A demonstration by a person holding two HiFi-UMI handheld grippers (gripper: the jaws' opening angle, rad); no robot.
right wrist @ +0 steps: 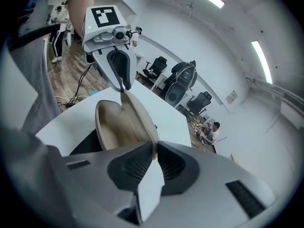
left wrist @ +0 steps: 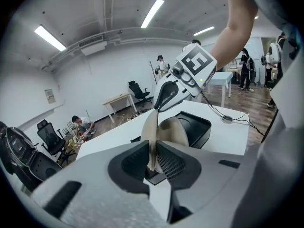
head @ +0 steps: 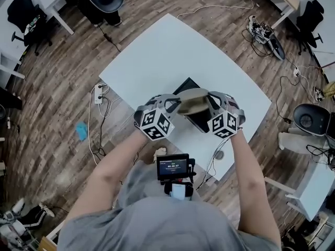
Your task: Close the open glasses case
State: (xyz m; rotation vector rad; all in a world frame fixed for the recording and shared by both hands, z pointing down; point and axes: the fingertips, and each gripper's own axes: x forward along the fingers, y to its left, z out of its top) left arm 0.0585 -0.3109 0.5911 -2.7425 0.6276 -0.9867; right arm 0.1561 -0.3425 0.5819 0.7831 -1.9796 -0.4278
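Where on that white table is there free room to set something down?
The table lies bare beyond and left of the black tray. Its near side is crowded: left hand-held gripper and right hand-held gripper pinch the glasses case.

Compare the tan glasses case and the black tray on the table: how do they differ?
Colour: the glasses case is tan, the black tray black.
Shape: the glasses case is a rounded clamshell, the black tray boxy with straight sides.
Support: the glasses case is pinched at opposite ends by the left gripper and the right gripper; the black tray lies ungripped on the white table.
Shared: both are open, hollow insides showing.
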